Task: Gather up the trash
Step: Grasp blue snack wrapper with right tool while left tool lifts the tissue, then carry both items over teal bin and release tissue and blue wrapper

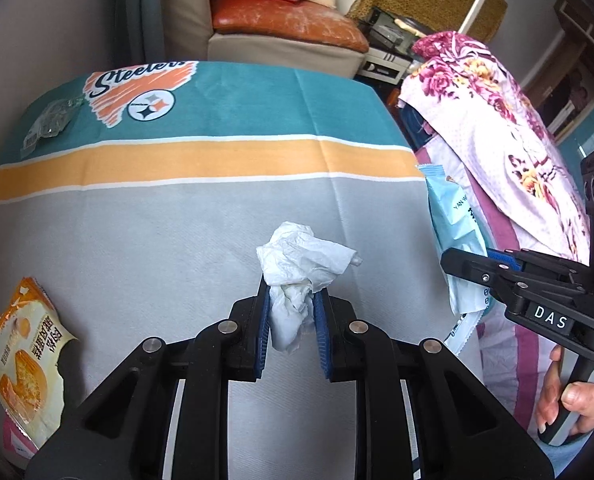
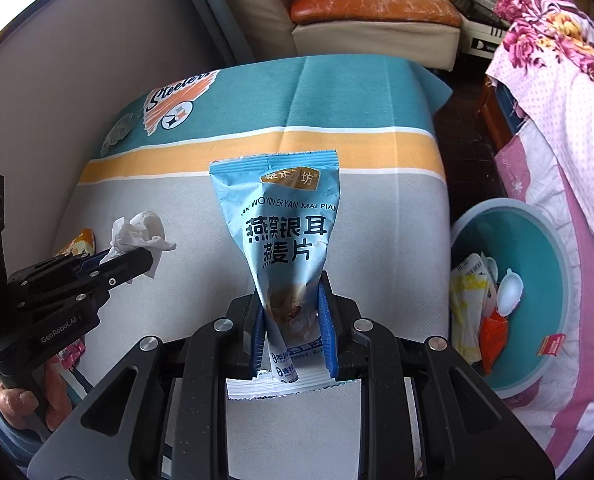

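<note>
My left gripper [image 1: 291, 300] is shut on a crumpled white tissue [image 1: 301, 264] and holds it above the grey part of the tablecloth; it also shows in the right wrist view [image 2: 137, 258] with the tissue [image 2: 141, 230]. My right gripper [image 2: 291, 304] is shut on a light blue snack packet [image 2: 283, 224] and holds it upright over the table; the packet also shows in the left wrist view [image 1: 453, 216] beside that gripper [image 1: 469, 264]. A teal bin [image 2: 537, 240] with several pieces of trash stands on the floor at the right of the table.
An orange snack wrapper [image 1: 25, 360] lies at the table's left edge. A clear crumpled wrapper [image 1: 53, 122] lies at the far left by the Steelers logo [image 1: 137, 96]. A floral cloth [image 1: 497, 120] drapes furniture at the right. A sofa [image 1: 285, 28] stands behind the table.
</note>
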Available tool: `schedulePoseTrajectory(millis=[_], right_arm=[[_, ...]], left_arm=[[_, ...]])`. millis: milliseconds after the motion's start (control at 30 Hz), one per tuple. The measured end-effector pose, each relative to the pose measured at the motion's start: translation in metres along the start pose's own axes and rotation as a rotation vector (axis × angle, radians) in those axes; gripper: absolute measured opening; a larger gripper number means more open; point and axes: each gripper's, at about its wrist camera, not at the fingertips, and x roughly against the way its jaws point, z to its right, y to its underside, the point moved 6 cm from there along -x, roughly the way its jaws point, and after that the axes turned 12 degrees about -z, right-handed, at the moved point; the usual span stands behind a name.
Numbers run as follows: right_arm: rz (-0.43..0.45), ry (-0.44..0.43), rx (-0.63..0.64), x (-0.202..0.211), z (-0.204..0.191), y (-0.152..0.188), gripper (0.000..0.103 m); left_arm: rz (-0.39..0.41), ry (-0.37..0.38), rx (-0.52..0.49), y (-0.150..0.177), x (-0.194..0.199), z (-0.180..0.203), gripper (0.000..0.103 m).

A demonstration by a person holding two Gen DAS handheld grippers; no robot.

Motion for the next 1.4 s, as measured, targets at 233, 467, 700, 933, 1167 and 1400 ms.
schedulePoseTrajectory(millis=[233,467,700,933,1167,1400], right_arm=[[0.058,-0.015,-0.089,0.026,0.056,0.023,0.022],[0.108,0.001,-0.191,0.050,0.119,0.045,0.023],[0.138,0.041,-0.269,0.067,0.175,0.062,0.023],[0.141,0.058,-0.319,0.071,0.209,0.070,0.024],[0.124,0.067,-0.341,0.065,0.227,0.071,0.025],[0.111,0.083,-0.358,0.062,0.240,0.070,0.025]], left_arm=[[-0.029,-0.003,-0.094,0.000,-0.010,0.062,0.021],[-0.046,0.009,-0.175,-0.005,-0.023,0.127,0.021],[-0.066,0.022,-0.252,-0.009,-0.040,0.188,0.021],[-0.085,0.026,-0.316,-0.018,-0.059,0.233,0.021],[-0.117,0.024,-0.351,-0.025,-0.083,0.258,0.021],[-0.118,0.018,-0.361,-0.029,-0.097,0.265,0.050]])
